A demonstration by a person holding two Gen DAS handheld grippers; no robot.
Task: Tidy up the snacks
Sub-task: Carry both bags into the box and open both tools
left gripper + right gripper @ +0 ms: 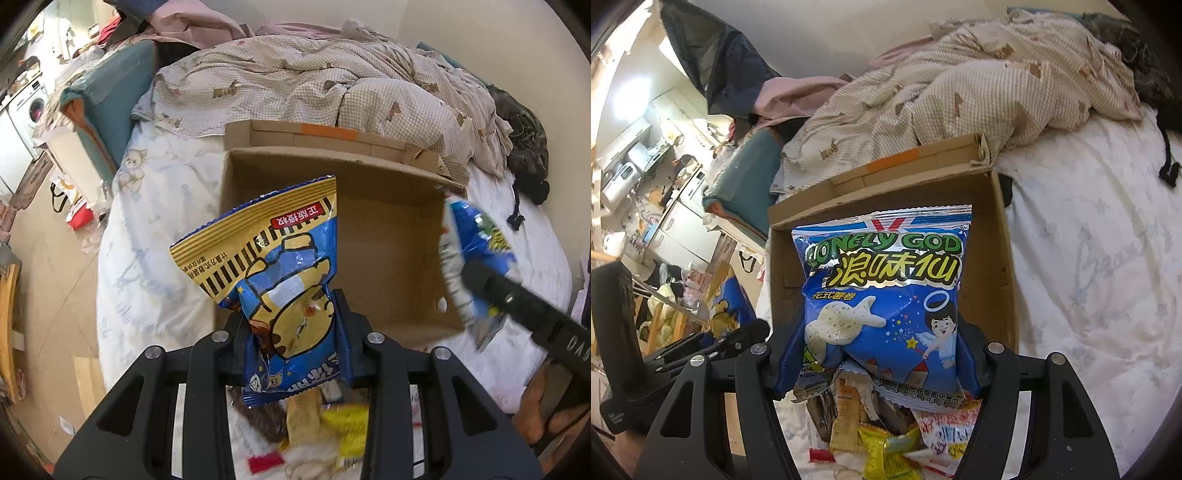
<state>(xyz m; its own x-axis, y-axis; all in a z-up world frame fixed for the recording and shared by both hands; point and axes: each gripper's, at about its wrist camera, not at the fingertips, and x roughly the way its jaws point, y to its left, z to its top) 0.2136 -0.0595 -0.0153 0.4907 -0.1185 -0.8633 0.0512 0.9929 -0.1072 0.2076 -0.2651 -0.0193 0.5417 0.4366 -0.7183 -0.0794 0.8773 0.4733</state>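
My left gripper (293, 325) is shut on a blue and gold bear snack bag (273, 258), holding it up over the near left part of an open cardboard box (388, 236) on the bed. My right gripper (877, 354) is shut on a blue Lonely God snack bag (882, 291), which hangs above the same cardboard box (997, 258). The left wrist view shows that Lonely God bag (469, 251) and the right gripper at the box's right wall. The box looks empty inside. A pile of loose snack packets (886, 428) lies on the sheet below both grippers.
A checked quilt (332, 85) is bunched behind the box. The white bed sheet (1089, 258) spreads to the right. A teal cushion (110, 92) and a cluttered floor lie to the left of the bed. Dark fabric (528, 147) lies at the far right.
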